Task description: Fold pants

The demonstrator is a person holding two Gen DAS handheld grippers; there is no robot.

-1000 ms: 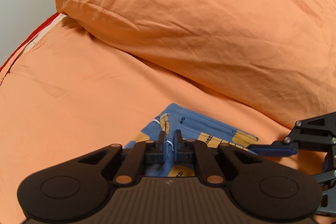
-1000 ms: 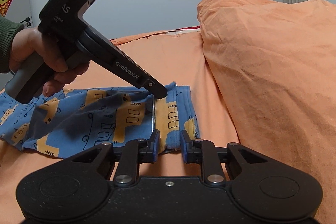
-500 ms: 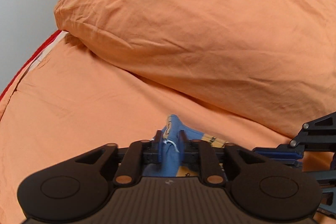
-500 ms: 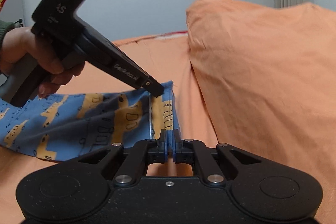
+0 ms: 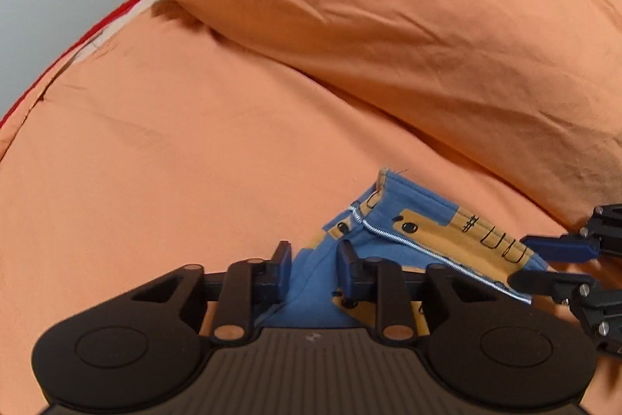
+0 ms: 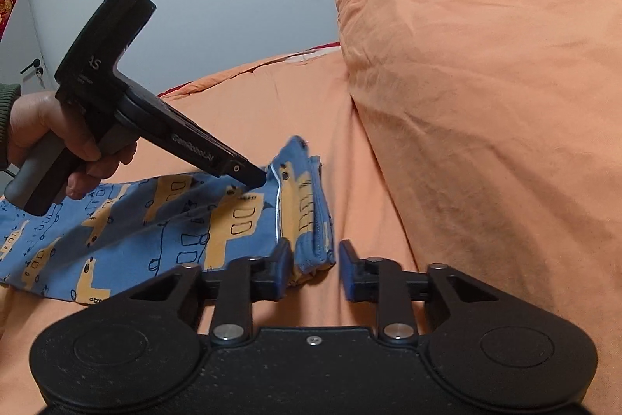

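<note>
Both let go: left gripper (image 5: pixel 314 261) closing, right gripper (image 6: pixel 315 269) opening, blue-and-yellow printed cotton pants (image 6: pixel 163 220) loose between fingers; regrasp needed.

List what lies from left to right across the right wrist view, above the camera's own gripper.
Person's hand → left gripper at the pants → bare orange sheet → heaped orange duvet.

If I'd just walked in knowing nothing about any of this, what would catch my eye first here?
Probably the blue pants printed with yellow vehicles, lying on the orange bed sheet. Next, the big orange duvet heaped along the bed's right side. Then the odd black handheld tool a hand grips, its left gripper closing with cloth between its jaws, while the right gripper opens at the pants' end.
</note>
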